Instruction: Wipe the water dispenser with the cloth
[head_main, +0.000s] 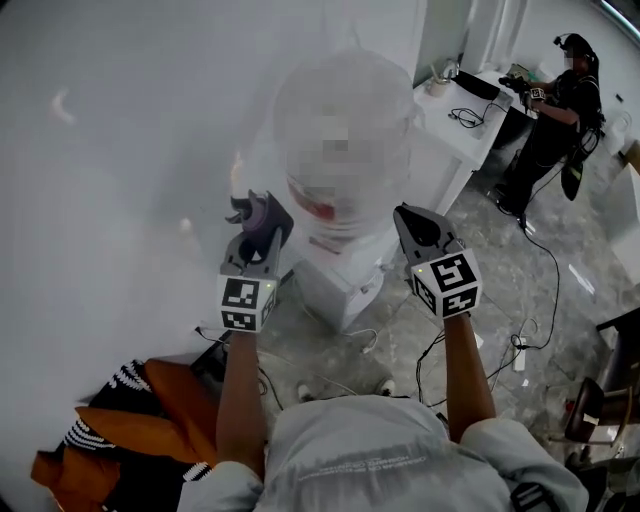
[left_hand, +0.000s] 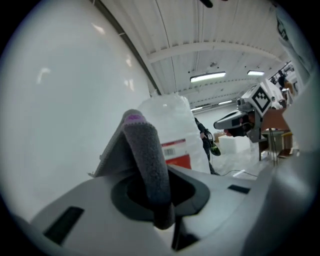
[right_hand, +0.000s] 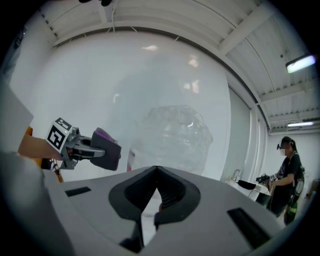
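Observation:
The water dispenser (head_main: 345, 285) is a white box with a big clear bottle (head_main: 340, 140) on top, standing against the white wall straight ahead. My left gripper (head_main: 255, 218) is shut on a folded grey-purple cloth (left_hand: 145, 160), held just left of the bottle (left_hand: 170, 130) and apart from it. In the left gripper view the cloth sticks up between the jaws. My right gripper (head_main: 418, 228) hangs to the right of the dispenser with its jaws together and nothing in them. In the right gripper view, the bottle (right_hand: 172, 135) stands ahead and the cloth (right_hand: 106, 148) is at the left.
A person (head_main: 560, 110) stands at the back right beside a white counter (head_main: 460, 125). Cables (head_main: 520, 345) run over the grey floor on the right. An orange and striped bag (head_main: 130, 420) lies at my lower left.

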